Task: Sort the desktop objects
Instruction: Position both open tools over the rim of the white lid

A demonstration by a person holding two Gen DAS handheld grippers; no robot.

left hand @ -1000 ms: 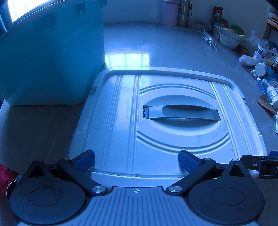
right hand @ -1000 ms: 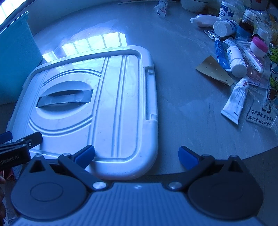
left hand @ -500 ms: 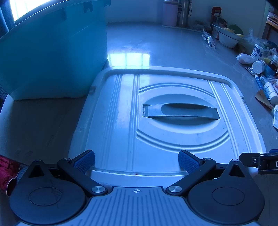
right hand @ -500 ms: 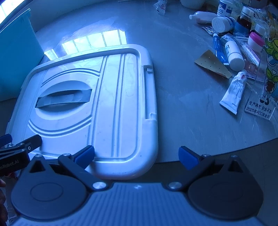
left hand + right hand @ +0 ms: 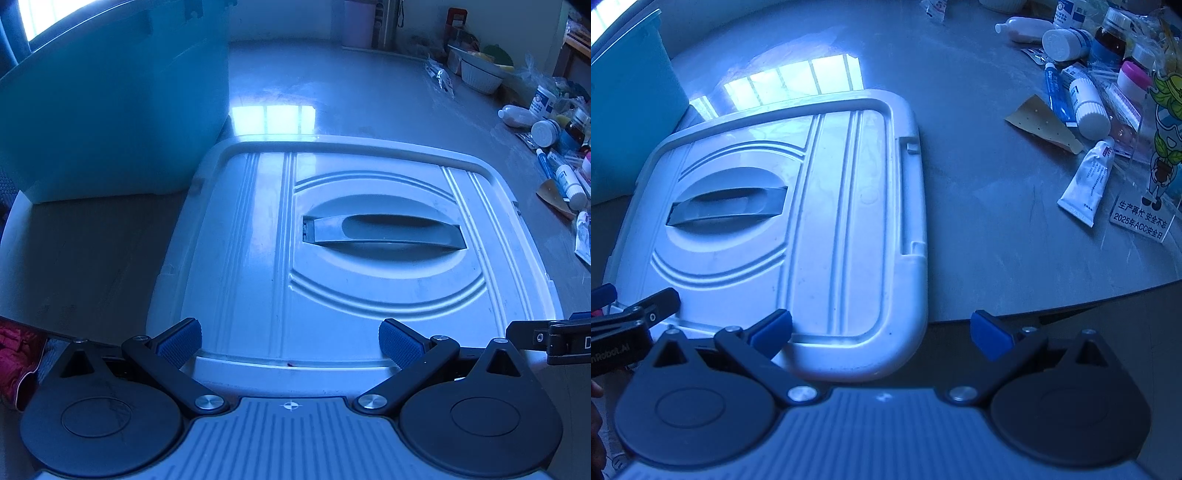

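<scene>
A white plastic box lid (image 5: 251, 258) with a grey handle (image 5: 384, 230) lies flat on the grey table; it also shows in the right wrist view (image 5: 834, 206). My left gripper (image 5: 290, 341) is open and empty over the lid's near edge. My right gripper (image 5: 881, 334) is open and empty at the lid's near right corner, by the table's front edge. A translucent blue storage box (image 5: 110, 110) stands left of the lid. Loose items lie at the right: a white tube (image 5: 1087, 182), a white bottle (image 5: 1087, 107), a blue tube (image 5: 1056, 92).
More bottles and jars (image 5: 1067, 42) crowd the far right, with a brown plaster sheet (image 5: 1043, 123) and a printed card (image 5: 1145, 218). A white bowl (image 5: 480, 77) and containers stand at the back. Something red (image 5: 14, 354) lies below the table's left edge.
Both grippers have drawn back slightly from the lid and stayed open. The right wrist view has shifted a little so the table's front edge shows more.
</scene>
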